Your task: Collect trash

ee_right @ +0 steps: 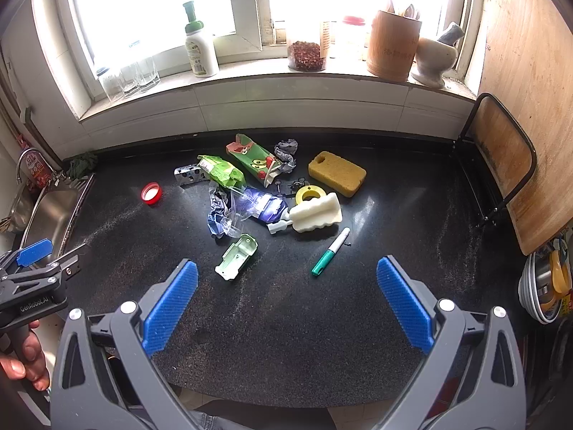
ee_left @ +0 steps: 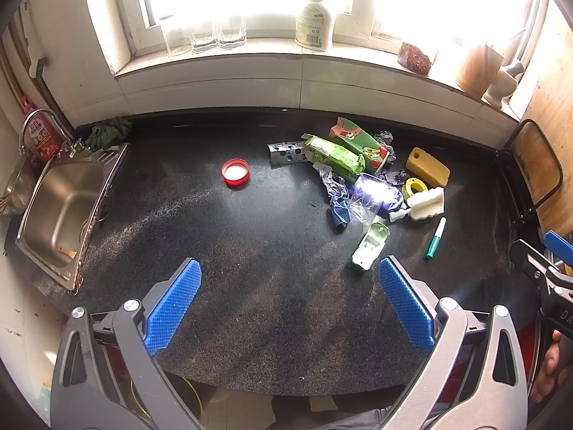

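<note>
Trash (ee_right: 250,193) litters the counter (ee_right: 286,322); "GenRobot.AI" left gripper (ee_left: 290,279) and right gripper (ee_right: 286,279) gape empty.

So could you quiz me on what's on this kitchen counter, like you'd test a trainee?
1. True or false: the left gripper and the right gripper are both open and hold nothing.
2. Which thing lies alone, apart from the pile? A) the red lid B) the yellow sponge C) the green juice carton
3. Fill in: the pen on the counter has a ____ cap.

Key: 1 true. 2 A: the lid sits by itself between the pile and the sink. 3 green.
</note>
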Demonstrator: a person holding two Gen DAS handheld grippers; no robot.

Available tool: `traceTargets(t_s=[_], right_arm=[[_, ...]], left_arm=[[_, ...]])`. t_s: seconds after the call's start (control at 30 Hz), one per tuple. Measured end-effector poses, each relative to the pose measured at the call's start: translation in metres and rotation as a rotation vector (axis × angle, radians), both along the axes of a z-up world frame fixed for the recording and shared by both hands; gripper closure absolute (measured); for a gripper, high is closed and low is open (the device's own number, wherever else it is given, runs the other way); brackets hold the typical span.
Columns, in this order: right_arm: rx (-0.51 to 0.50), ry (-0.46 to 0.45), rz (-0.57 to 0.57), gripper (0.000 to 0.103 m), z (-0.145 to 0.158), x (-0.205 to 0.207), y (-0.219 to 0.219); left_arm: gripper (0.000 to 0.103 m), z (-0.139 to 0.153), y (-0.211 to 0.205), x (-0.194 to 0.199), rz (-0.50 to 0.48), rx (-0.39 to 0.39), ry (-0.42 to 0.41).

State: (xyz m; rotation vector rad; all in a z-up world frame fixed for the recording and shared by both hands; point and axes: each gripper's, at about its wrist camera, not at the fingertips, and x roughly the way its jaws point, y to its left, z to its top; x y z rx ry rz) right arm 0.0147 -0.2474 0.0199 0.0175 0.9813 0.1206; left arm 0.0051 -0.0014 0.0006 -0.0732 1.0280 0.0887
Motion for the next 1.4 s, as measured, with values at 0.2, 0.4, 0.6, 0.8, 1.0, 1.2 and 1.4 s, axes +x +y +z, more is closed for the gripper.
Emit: traceTargets(t_s=[0.2,0.4,0.6,0.8,1.0,1.2,1.4], right_arm=[[-0.001,0.002,0.002,0.006,0.000,0.001,0.000],[-0.001,0.002,0.001,0.006,0.001,0.001,0.001],[-0.001,0.002,0.001,0.006,0.000,0.002,0.001],[-0.001,0.005,0.001,0.006,0.000,0.002,0.000],[0.003,0.020,0.003,0.006,-0.009,0.008,-0.006],[0.007,0.017,0.025,0.005,-0.026,0.025,-0.014],[-0.016,-0.008,0.087,0.006,-0.053,0.056,-0.013]], left_arm=[[0.006,0.000,0.000,-0.002,0.001,0.001,0.000],[0.006,0.000,0.000,0.000,0.001,0.001,0.002],[0.006,-0.002,0.000,-0.005,-0.001,0.001,0.002],[0.006,-0.001,0.000,0.000,0.001,0.000,0.004],[0.006,-0.007,0.001,0.000,0.001,-0.005,0.014],[0.006,-0.018,0.004,0.018,0.012,0.001,0.030],[0.006,-0.043,0.015,0.051,0.019,0.034,0.031]])
